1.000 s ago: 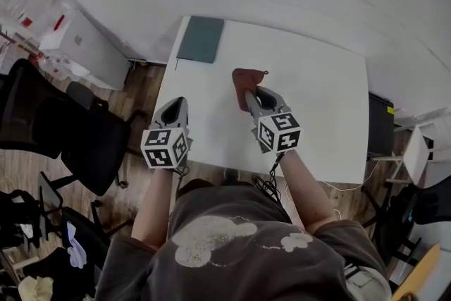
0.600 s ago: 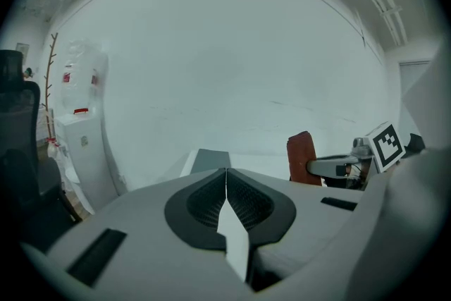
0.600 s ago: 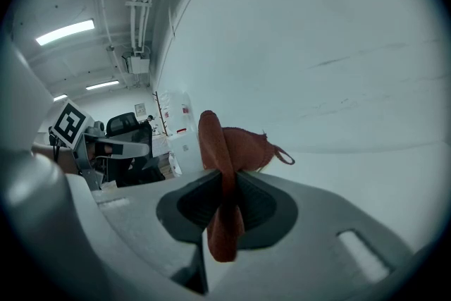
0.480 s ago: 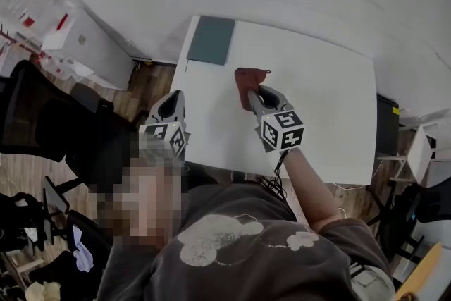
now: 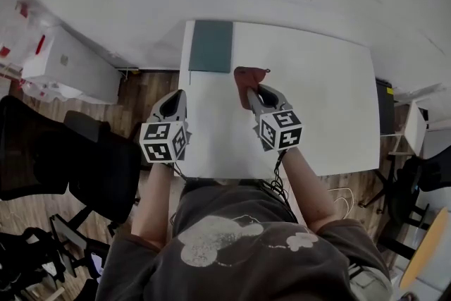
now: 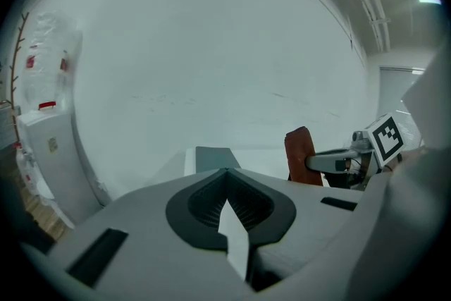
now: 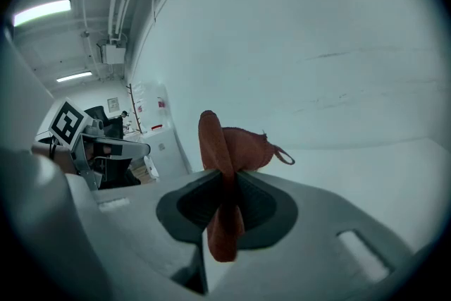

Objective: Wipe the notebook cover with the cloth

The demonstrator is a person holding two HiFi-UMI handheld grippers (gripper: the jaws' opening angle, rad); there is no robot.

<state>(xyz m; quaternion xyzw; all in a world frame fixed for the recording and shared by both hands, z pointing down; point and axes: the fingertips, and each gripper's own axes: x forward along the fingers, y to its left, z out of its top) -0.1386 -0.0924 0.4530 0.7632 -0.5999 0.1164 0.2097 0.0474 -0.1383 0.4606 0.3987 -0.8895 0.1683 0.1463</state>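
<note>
A dark grey-green notebook (image 5: pixel 211 46) lies flat at the far left corner of the white table (image 5: pixel 317 102); it also shows in the left gripper view as the notebook (image 6: pixel 213 158). A rust-red cloth (image 5: pixel 246 77) hangs from my right gripper (image 5: pixel 254 91), which is shut on it, a little right of and nearer than the notebook. In the right gripper view the cloth (image 7: pixel 225 151) stands pinched between the jaws. My left gripper (image 5: pixel 173 103) hovers at the table's left edge, shut with nothing in it.
A white cabinet (image 5: pixel 67 67) stands left of the table by the wall. Black office chairs (image 5: pixel 91 166) sit on the wooden floor at the left. A dark box (image 5: pixel 389 109) and more chairs are to the right of the table.
The head view has shifted, so the table now looks squarer. Both grippers hold about the same places; the right one still grips the cloth.
</note>
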